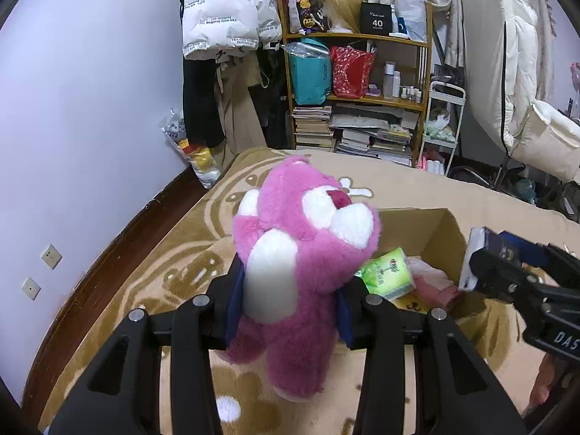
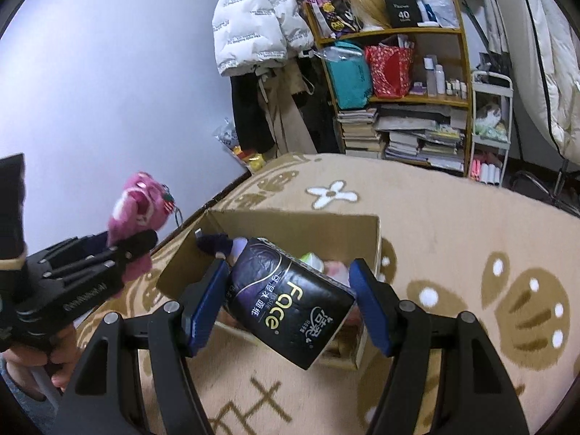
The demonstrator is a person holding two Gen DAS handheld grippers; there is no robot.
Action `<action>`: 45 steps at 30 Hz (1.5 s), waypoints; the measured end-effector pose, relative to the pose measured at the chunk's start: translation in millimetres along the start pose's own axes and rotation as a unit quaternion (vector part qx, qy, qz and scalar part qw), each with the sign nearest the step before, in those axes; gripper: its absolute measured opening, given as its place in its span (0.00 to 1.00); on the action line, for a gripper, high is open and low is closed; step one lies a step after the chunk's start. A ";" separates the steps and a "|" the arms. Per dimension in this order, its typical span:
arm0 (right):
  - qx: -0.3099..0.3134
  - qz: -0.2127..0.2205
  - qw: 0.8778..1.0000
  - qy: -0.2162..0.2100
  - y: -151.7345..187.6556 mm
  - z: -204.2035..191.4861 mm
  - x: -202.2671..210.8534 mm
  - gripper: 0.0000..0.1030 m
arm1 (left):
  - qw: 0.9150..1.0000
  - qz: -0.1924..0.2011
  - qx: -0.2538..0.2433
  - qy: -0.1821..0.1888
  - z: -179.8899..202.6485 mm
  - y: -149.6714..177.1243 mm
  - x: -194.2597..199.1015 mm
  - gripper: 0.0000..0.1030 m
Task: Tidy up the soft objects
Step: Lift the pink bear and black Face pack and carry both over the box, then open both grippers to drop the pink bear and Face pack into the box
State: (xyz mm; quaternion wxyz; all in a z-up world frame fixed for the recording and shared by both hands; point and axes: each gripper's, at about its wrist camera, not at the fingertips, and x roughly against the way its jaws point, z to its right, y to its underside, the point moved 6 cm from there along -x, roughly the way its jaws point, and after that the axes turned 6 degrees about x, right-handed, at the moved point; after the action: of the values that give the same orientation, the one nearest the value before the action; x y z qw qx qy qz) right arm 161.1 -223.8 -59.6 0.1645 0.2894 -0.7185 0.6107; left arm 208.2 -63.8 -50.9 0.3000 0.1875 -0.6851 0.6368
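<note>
A pink plush bear [image 1: 293, 253] hangs in my left gripper [image 1: 288, 290], whose blue pads squeeze its body above the rug. The same bear [image 2: 139, 214] shows at the left of the right wrist view. My right gripper [image 2: 290, 297] is shut on a black tissue pack [image 2: 291, 301] marked "Face", held tilted over the open cardboard box [image 2: 375, 232]. In the left wrist view that pack [image 1: 475, 253] shows at the right edge, beside the box [image 1: 449, 232]. Inside the box lie a green tissue pack [image 1: 388, 272], a pink soft item [image 1: 435, 282] and a dark purple plush [image 2: 214, 243].
A beige rug [image 2: 453, 253] with brown and white patterns covers the surface under the box. Behind stand a wooden shelf [image 1: 362, 72] with bags and books, hanging coats [image 1: 224, 18], a white cart [image 2: 493, 127] and white bedding [image 1: 507, 54]. A hand [image 2: 54, 362] holds the left gripper.
</note>
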 end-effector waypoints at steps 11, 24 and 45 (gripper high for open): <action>0.051 -0.011 0.999 0.003 -9.9 -4.2 -32.1 0.70 | 0.999 -0.036 0.014 0.018 -3.8 9.1 -43.9 0.40; 0.050 -0.048 0.998 0.009 8.4 6.3 -64.8 0.71 | 0.997 -0.075 0.013 0.019 -0.4 25.8 -75.1 0.46; 0.044 -0.044 0.998 0.023 15.4 3.9 -39.5 1.00 | 0.999 -0.038 0.022 0.021 -7.7 13.4 -27.0 0.95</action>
State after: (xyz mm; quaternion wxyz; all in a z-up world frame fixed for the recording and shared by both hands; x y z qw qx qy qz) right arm 182.8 -217.8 -95.7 0.1945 0.3138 -0.6735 0.6404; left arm 221.1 -58.0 -78.6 0.3337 0.2069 -0.6567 0.6439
